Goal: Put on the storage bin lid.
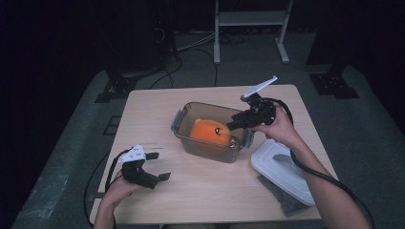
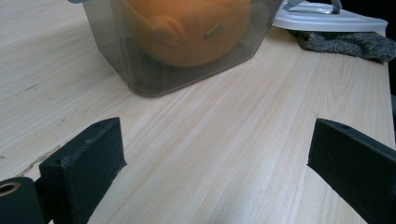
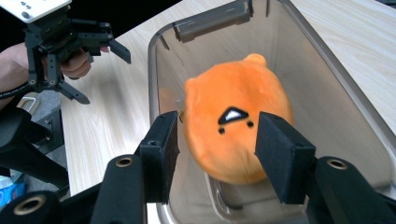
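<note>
Since the work centres on the orange plush, the lines start there and move outward.

Plush toy: the orange plush toy [image 1: 211,131] lies inside the clear container, at the middle of the high view, its stitched face turned up; in the right gripper view it sits at centre frame [image 3: 236,135].
Container: the clear plastic container [image 1: 191,143] stands open on the table, grey latches at its ends.
Right gripper: the right gripper [image 3: 217,140] hangs over the container's right end [image 1: 234,125], jaws parted, the plush visible between them but, as far as I can judge, not pressed by the pads.
Left gripper: the left gripper [image 1: 158,166] rests at the lower left of the high view, jaws wide apart over bare wood, nothing between them.
Lid: the white lid [image 1: 282,171] lies at the lower right of the high view, on a grey cloth [image 1: 282,195].
Table: the light wooden table [image 1: 153,109] carries everything.
Step in hand: likely the plush has been placed and let go, with closing the box to follow.
Next move: the right gripper would need to clear the rim, then take the lid and seat it squarely on the container.
</note>
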Action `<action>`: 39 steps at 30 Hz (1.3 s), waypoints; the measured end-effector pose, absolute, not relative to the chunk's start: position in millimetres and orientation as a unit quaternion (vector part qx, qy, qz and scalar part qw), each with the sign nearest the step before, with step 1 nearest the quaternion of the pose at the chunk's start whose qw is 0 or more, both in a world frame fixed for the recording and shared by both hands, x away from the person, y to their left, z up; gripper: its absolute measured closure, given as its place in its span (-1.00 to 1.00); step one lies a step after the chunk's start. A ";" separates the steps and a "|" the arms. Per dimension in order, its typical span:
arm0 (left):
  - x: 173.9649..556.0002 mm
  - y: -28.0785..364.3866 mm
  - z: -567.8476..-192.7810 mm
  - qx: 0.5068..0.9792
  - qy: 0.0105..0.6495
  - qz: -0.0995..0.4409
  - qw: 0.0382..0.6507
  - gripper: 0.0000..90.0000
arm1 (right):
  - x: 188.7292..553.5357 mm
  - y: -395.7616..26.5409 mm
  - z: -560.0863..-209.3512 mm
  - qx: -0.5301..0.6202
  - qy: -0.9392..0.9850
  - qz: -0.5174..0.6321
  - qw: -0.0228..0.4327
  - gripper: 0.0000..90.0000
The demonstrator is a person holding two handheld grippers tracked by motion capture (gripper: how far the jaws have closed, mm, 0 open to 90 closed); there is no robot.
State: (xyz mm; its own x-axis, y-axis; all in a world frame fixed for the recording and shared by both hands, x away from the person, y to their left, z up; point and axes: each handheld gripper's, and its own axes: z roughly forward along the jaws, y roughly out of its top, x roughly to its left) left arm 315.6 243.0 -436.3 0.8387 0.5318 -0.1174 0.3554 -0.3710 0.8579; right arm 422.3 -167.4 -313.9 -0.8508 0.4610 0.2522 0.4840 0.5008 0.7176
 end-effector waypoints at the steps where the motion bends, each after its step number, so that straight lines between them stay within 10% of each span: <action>1: 315.7 242.9 -436.5 0.824 0.269 0.090 0.491 -0.93 | 420.1 -171.2 -313.5 -0.275 -0.865 -0.420 0.012 0.05; 39: 314.1 242.2 -436.6 0.823 0.274 0.091 0.489 -0.94 | 361.4 -302.7 -379.9 -0.368 -0.821 -0.437 -0.011 -0.08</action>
